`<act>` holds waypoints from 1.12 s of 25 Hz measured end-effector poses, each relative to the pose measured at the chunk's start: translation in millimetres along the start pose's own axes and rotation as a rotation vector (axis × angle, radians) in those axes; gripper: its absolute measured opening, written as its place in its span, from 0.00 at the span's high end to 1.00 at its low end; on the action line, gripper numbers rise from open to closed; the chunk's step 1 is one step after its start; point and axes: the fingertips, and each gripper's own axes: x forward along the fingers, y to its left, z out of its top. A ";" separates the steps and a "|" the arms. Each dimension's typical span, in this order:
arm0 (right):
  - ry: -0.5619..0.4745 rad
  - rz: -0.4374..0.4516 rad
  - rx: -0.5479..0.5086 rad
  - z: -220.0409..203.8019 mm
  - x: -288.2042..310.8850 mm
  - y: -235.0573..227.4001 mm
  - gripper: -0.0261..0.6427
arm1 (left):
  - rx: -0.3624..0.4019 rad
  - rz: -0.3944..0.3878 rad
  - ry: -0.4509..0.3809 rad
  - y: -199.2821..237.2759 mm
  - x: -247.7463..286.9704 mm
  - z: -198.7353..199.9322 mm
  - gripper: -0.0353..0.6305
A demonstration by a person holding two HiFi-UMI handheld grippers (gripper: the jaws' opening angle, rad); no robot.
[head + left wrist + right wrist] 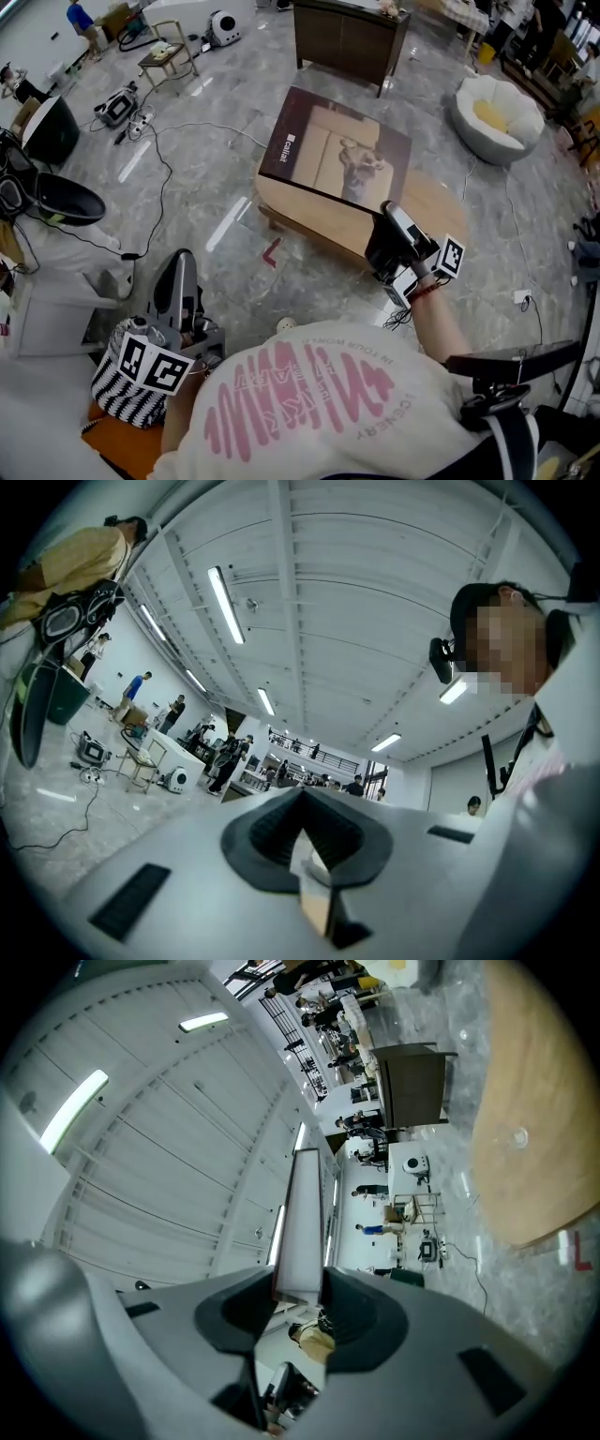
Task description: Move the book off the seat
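So, the person's right gripper point(392, 223) is clenched on the big dark-brown book with a photo cover point(333, 150), pinching it at its 5 o'clock corner. In the right gripper view the book point(302, 1232) sits edge-on between the jaws, with white page block showing and a dark cover on each side, so it's the open page side being gripped, not the spine. The book hangs tilted over the light wooden oval seat point(441, 211), around 12 o'clock from the person. It looks lifted, though it's hard to tell if its far edge is fully clear of the wood.

The left gripper point(183, 267) is down at 8 o'clock in the head view, well apart from the book. Its own view shows the jaws pressed together with nothing of the task in them.

Handling guess: a large format like that is probably fairly heavy and stiff, and the cover looks glossy, so maybe a bit slippery. Held by 1 corner, all the weight levers on the pads, so it could swing or creep out. At least pinching both covers together keeps it from flopping open. A grip nearer the middle of a long edge would be steadier, or the free left gripper could support the 9 o'clock side. The grey marble floor point(216, 169) at 10 o'clock looks like an open spot to put it down.
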 end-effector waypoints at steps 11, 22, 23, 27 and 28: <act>-0.031 -0.055 -0.024 -27.3 46.4 -44.4 0.72 | -0.027 -0.058 0.019 72.3 12.1 15.5 0.94; -0.006 -0.125 -0.002 -28.7 55.2 -79.5 0.72 | -0.061 -0.038 -0.002 91.8 17.2 11.5 0.94; -0.002 -0.132 0.000 -28.9 55.8 -80.0 0.72 | -0.065 -0.032 -0.004 91.6 16.9 12.4 0.94; 0.008 -0.151 -0.004 -23.3 57.3 -86.9 0.72 | -0.054 -0.004 -0.008 90.8 18.4 14.2 0.94; 0.013 -0.148 0.001 -20.2 59.8 -89.2 0.72 | -0.048 0.004 -0.014 90.7 20.3 15.9 0.94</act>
